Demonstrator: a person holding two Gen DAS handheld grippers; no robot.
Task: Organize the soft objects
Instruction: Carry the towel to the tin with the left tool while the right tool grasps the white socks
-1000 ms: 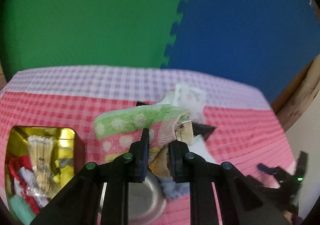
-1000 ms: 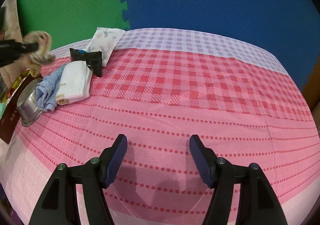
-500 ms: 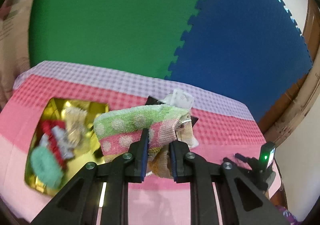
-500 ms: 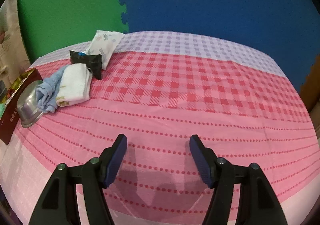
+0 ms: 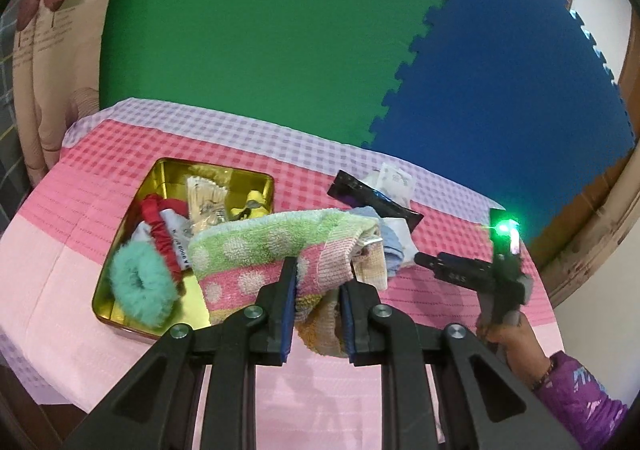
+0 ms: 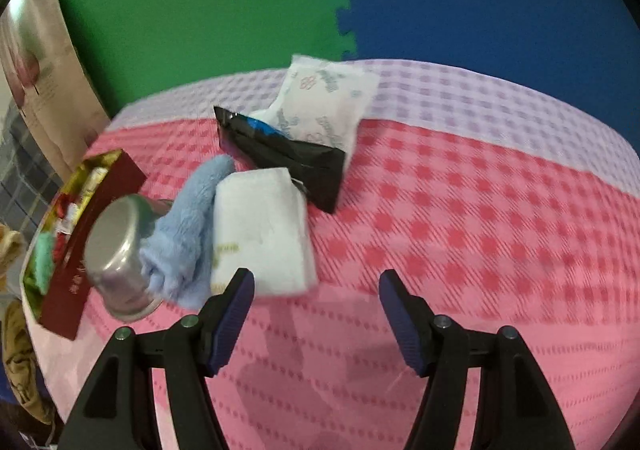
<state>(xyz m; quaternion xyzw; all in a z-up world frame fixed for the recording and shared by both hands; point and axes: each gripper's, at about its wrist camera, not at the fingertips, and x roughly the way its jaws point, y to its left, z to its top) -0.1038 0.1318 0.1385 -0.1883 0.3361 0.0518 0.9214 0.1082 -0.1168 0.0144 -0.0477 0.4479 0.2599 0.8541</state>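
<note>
My left gripper (image 5: pixel 318 304) is shut on a folded towel (image 5: pixel 276 250) with green, pink and tan dotted stripes, held above the table beside the gold tin (image 5: pixel 120 314). The tin holds a teal scrunchie (image 5: pixel 138 286), a red scrunchie (image 5: pixel 160 217) and other small items. My right gripper (image 6: pixel 316 314) stands open over the pink cloth, nothing between its fingers. Just beyond its left finger lie a white folded cloth (image 6: pixel 260 226) and a light blue towel (image 6: pixel 184 226). Further back rest a black packet (image 6: pixel 288 157) and a white printed pack (image 6: pixel 324 101).
A steel bowl (image 6: pixel 116 254) lies on its side against the tin's red wall (image 6: pixel 92 234). The other hand with its gripper (image 5: pixel 496 274) shows at the right in the left wrist view. Green and blue foam mats stand behind the table (image 6: pixel 480 209).
The left gripper carried the towel leftward and up, bringing the tin fully into view. The right gripper moved left, closer to the white cloth, blue towel and bowl.
</note>
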